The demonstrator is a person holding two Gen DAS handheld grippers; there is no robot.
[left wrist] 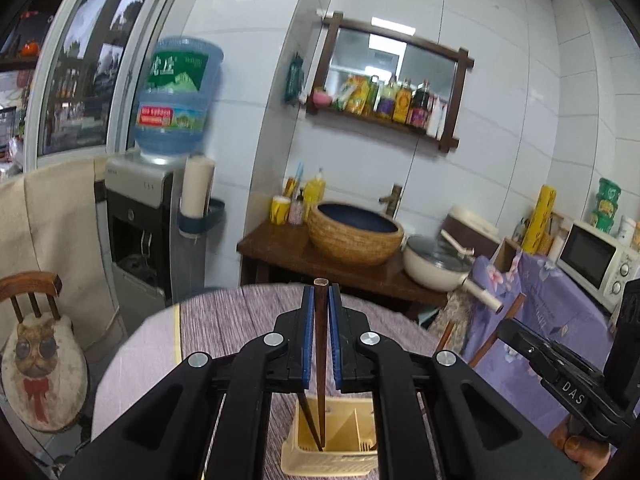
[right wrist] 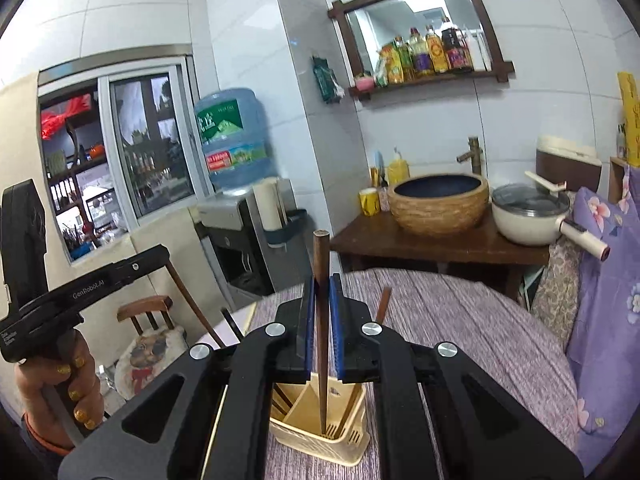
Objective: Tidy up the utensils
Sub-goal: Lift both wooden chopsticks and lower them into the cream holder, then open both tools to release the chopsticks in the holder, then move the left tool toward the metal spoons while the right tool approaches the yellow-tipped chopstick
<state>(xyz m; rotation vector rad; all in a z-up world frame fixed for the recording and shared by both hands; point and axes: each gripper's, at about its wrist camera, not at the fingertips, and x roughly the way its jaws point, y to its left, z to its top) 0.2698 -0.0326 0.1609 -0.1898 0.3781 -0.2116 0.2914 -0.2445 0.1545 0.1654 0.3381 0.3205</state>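
- Left wrist view: left gripper (left wrist: 320, 296) clamps a dark chopstick (left wrist: 320, 360), tip in the cream holder (left wrist: 328, 460) on the table.
- Right gripper (right wrist: 322, 284) pinches a second chopstick (right wrist: 321, 320), tip in the holder's right compartment.
- Judgement: keep sticks upright; release only when tips are seated.

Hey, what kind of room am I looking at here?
Most likely a small home kitchen or dining corner: a microwave, a lidded pot beside a basin with a tap, and sauce bottles on a wall shelf.
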